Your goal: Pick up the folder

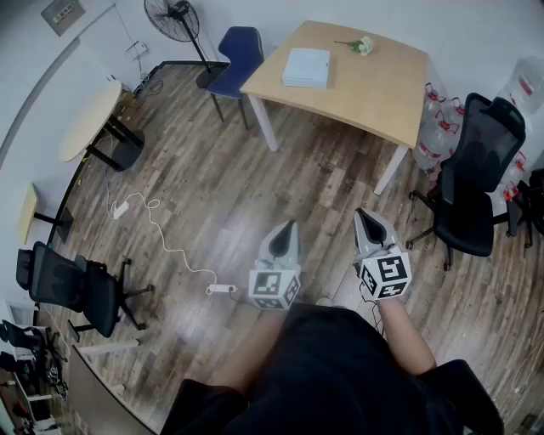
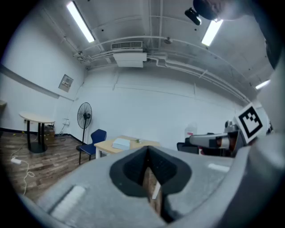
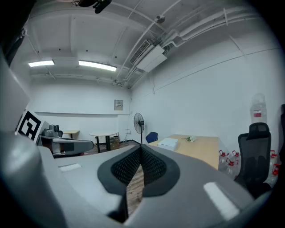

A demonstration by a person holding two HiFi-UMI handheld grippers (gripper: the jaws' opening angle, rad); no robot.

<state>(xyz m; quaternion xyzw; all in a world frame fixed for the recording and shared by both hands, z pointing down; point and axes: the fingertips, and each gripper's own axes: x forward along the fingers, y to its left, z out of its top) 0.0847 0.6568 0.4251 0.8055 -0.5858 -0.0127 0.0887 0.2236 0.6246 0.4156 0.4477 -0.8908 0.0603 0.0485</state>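
A white folder (image 1: 306, 67) lies flat on a light wooden table (image 1: 382, 85) far across the room; it also shows small as the folder (image 2: 120, 143) in the left gripper view and the folder (image 3: 168, 143) in the right gripper view. My left gripper (image 1: 291, 224) is held over the wooden floor near the person's body, shut with nothing in it. Beside it my right gripper (image 1: 359, 212) is also shut and empty. Both point level toward the table, well short of it.
A blue chair (image 1: 236, 58) stands at the table's left end, a black office chair (image 1: 472, 183) and water bottles (image 1: 435, 127) at its right. A fan (image 1: 179, 19), a round table (image 1: 87, 119), a floor cable with power strip (image 1: 219, 289) and another black chair (image 1: 72, 289) are to the left.
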